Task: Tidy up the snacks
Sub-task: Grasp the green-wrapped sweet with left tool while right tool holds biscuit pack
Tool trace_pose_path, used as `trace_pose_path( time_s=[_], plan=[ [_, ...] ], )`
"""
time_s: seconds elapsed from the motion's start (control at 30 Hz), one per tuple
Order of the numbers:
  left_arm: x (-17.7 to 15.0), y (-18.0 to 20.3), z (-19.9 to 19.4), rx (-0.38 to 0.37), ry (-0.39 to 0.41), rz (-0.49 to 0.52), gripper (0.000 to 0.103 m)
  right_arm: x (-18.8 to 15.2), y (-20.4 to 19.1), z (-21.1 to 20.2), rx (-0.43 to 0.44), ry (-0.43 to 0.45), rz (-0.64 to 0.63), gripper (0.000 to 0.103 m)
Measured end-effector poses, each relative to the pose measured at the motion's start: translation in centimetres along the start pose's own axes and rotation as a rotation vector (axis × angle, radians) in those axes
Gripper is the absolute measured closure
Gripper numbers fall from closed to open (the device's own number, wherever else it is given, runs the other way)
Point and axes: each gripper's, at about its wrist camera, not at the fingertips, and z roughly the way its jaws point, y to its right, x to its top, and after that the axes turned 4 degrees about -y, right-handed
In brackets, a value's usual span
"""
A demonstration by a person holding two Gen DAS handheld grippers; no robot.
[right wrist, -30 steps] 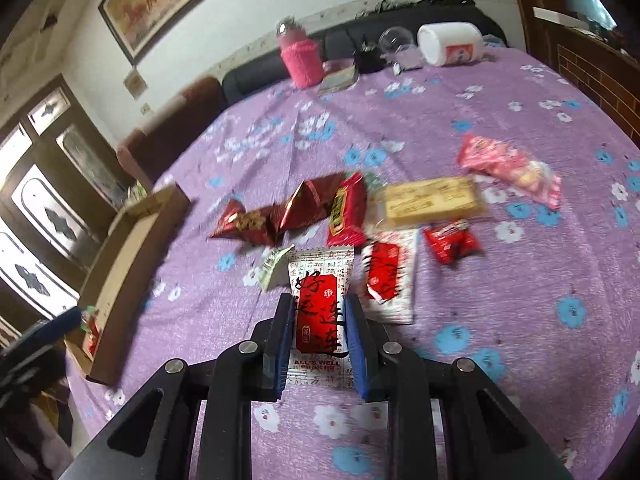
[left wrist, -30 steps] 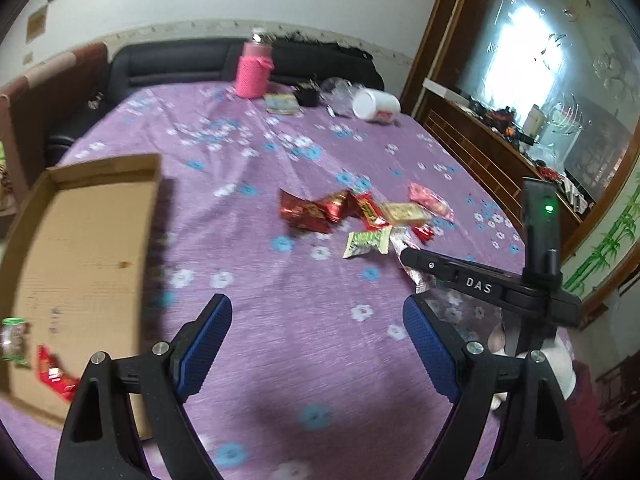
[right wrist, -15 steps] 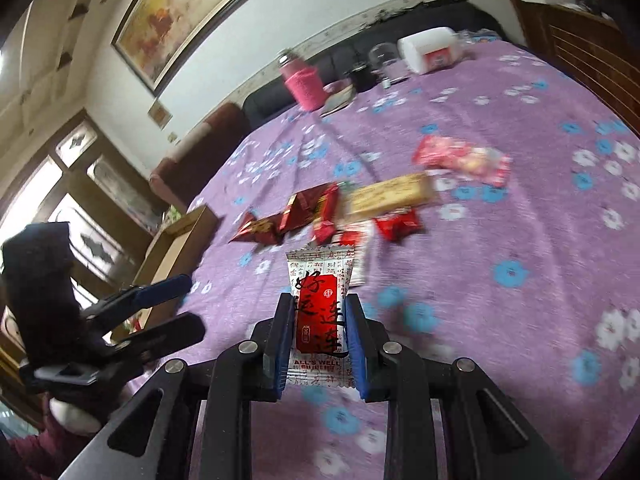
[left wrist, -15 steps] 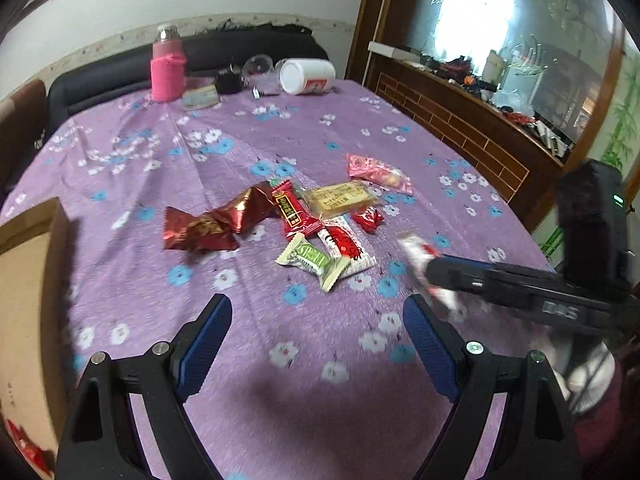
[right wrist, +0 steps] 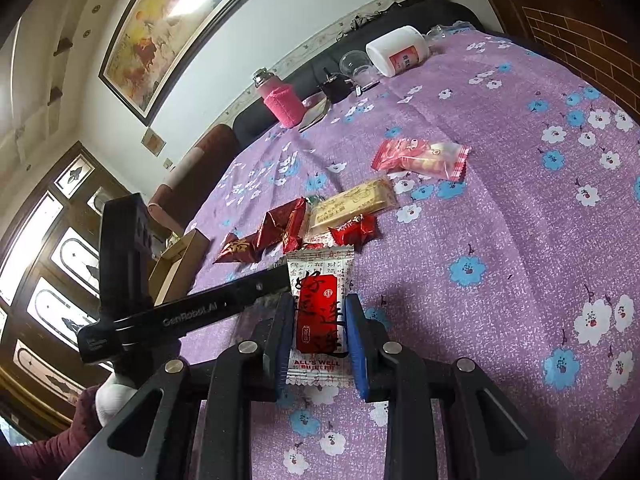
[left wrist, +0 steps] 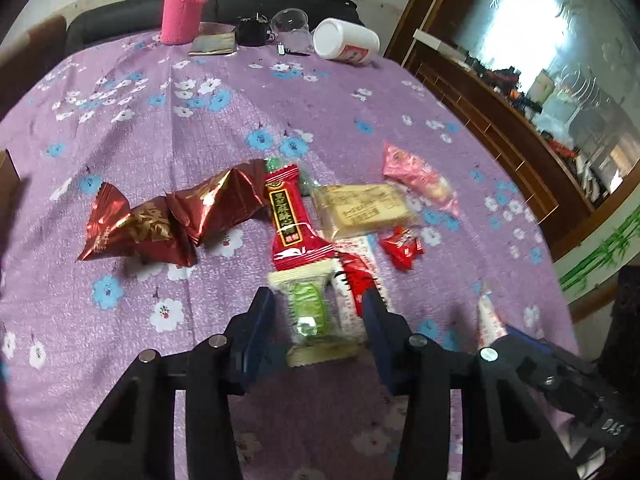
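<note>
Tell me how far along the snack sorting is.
Early on. The right gripper holds a red-and-white packet; the left gripper is closing around a green packet. Several snacks, including the red foil packs and pink packet, remain on the tablecloth.

Both wrist views look down closely, sharing the snack pile [left wrist: 344, 216].

Near edge: bare purple tablecloth [left wrist: 132, 360], open on both sides of the left gripper [left wrist: 318, 312].
Ahead: snack pile; red bar [left wrist: 290, 220] and red-and-white packet [left wrist: 356, 276] crowd the closing jaws around the green snack [left wrist: 310, 312].
Right flank: right gripper [right wrist: 318, 328], clamped on a packet [right wrist: 320, 312], close alongside.
Far end: pink bottle [left wrist: 182, 12], white jar [left wrist: 346, 42], clear cup [left wrist: 289, 24].
</note>
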Motion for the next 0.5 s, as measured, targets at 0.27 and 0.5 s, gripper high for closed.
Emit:
trace_pose_path(
  time_s=[0.27,0.5],
  plan=[
    [-0.6,0.4,-0.3,0.018,0.038,0.06,0.086,0.1,0.2,0.6,-0.024,-0.014,-0.004,0.076],
    [-1.9,-3.2,-4.8,-0.061,0.095,-0.051,0.086,-0.1,0.0,0.5,-0.058,0.001,-0.017,0.076]
  ],
)
